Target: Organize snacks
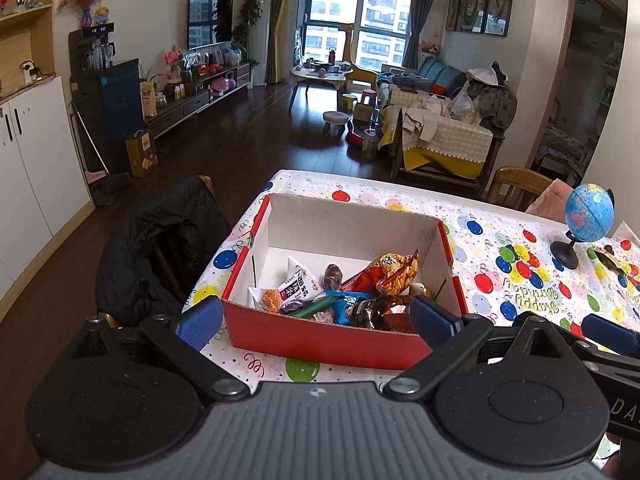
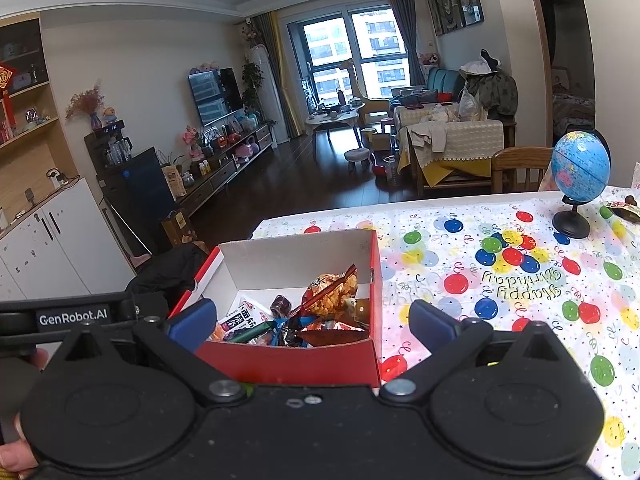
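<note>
A red cardboard box [image 1: 320, 338] with a white inside stands on the balloon-print tablecloth [image 1: 520, 280]. It holds several wrapped snacks [image 1: 360, 292], piled toward its near right side. The box also shows in the right wrist view [image 2: 288, 360] with the snacks [image 2: 312, 312] inside. My left gripper [image 1: 318, 320] is open and empty, its blue fingers either side of the box's near wall. My right gripper [image 2: 312, 322] is open and empty, just in front of the box. One more snack packet [image 2: 624, 208] lies at the far right past the globe.
A small blue globe [image 2: 580, 168] on a black stand sits on the table's far right, also in the left wrist view [image 1: 588, 216]. A chair with a black jacket [image 1: 160, 252] stands at the table's left edge. A wooden chair [image 2: 520, 168] stands behind the table.
</note>
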Motion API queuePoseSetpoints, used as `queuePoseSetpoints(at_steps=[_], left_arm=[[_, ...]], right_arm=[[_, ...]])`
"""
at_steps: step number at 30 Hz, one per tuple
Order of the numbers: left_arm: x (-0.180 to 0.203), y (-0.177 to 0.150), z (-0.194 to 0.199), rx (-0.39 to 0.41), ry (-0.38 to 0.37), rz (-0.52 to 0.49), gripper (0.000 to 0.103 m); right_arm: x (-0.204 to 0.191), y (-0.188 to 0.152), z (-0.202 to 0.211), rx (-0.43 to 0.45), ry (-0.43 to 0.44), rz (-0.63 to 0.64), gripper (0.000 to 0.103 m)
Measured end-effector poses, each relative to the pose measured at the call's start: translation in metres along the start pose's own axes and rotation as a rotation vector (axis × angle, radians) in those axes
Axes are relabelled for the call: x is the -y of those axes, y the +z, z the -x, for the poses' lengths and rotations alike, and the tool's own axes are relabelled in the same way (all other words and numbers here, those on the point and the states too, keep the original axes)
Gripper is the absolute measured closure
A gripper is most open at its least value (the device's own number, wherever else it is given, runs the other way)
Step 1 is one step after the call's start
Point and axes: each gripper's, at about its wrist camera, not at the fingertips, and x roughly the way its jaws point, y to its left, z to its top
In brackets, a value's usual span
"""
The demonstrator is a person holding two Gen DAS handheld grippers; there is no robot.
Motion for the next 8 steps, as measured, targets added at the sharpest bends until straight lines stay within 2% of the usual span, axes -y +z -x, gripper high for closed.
queuePoseSetpoints(at_steps=[8], left_arm=[[-0.0003, -0.0034, -0.0018, -0.008, -0.009, 0.003, 0.002]], right_arm=[[-0.0001, -0.0013, -0.0004, -0.003, 0.0, -0.003, 0.0]])
